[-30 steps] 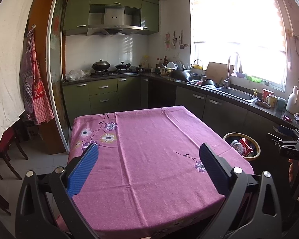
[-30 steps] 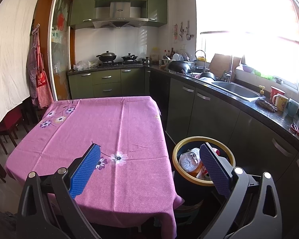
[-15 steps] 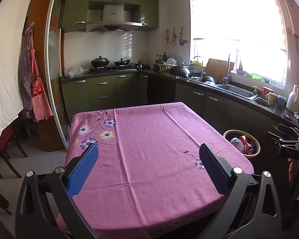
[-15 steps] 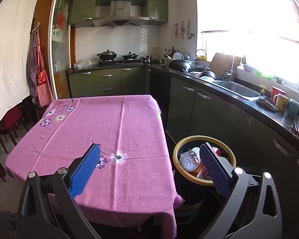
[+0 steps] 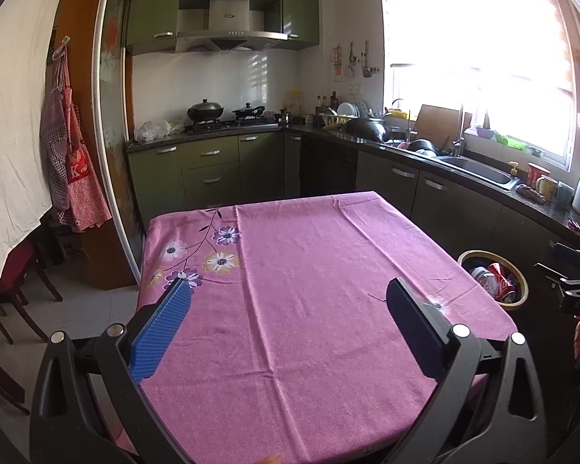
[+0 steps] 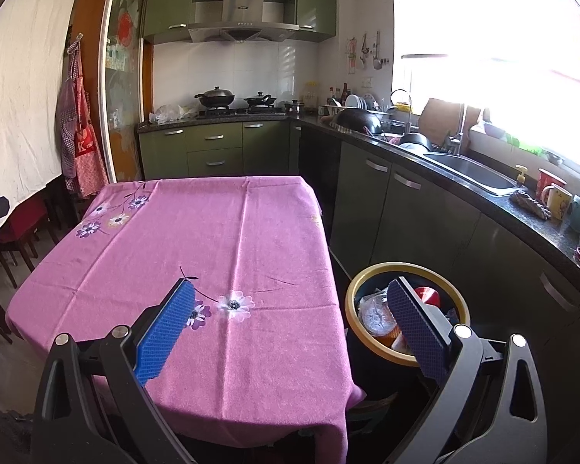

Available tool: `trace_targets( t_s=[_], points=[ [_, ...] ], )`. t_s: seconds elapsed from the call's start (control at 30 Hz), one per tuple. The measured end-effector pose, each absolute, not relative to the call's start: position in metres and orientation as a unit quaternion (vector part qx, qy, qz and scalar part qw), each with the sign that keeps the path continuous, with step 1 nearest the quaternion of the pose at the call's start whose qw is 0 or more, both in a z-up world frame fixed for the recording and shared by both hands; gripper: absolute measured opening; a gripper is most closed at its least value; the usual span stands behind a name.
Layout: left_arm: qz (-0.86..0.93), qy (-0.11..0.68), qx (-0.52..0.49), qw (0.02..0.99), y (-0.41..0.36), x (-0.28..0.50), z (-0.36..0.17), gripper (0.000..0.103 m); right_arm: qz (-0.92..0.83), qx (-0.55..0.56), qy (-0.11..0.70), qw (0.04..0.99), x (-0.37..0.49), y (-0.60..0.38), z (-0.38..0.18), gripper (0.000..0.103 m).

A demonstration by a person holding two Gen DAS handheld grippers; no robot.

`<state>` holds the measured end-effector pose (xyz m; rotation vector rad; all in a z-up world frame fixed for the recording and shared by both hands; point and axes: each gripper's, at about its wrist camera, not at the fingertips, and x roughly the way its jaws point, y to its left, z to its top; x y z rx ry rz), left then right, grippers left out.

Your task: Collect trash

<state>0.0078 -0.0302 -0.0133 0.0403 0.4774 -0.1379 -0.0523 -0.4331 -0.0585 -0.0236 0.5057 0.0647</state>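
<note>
A round bin with a yellow rim (image 6: pixel 367 276) stands on the floor at the table's right side and holds a red can (image 6: pixel 429 295) and crumpled wrappers (image 6: pixel 375 315). It also shows in the left wrist view (image 5: pixel 479 254) with a red can (image 5: pixel 500 280) inside. My right gripper (image 6: pixel 290 324) is open and empty, its right finger over the bin. My left gripper (image 5: pixel 288 321) is open and empty above the pink flowered tablecloth (image 5: pixel 309 290), which shows no loose items.
Dark green cabinets (image 6: pixel 406 201) and a black counter with a sink (image 6: pixel 471 172) run along the right. A stove with pots (image 5: pixel 224 114) is at the back. Chairs (image 5: pixel 7 294) stand left of the table. The other gripper (image 5: pixel 576 290) shows at the right edge.
The left wrist view has tilted and dropped a little, so the table sits lower in the frame. The right gripper has barely moved. Both stay open.
</note>
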Motion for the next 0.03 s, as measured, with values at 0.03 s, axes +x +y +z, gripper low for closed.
trace_targets(
  t_s=[0.03],
  points=[
    [-0.062,0.245,0.016,0.967,-0.0261,0.0235,-0.0184,0.096,0.041,-0.013,0.258,0.965,-0.0389,-0.4307,-0.0599,0.098]
  ],
)
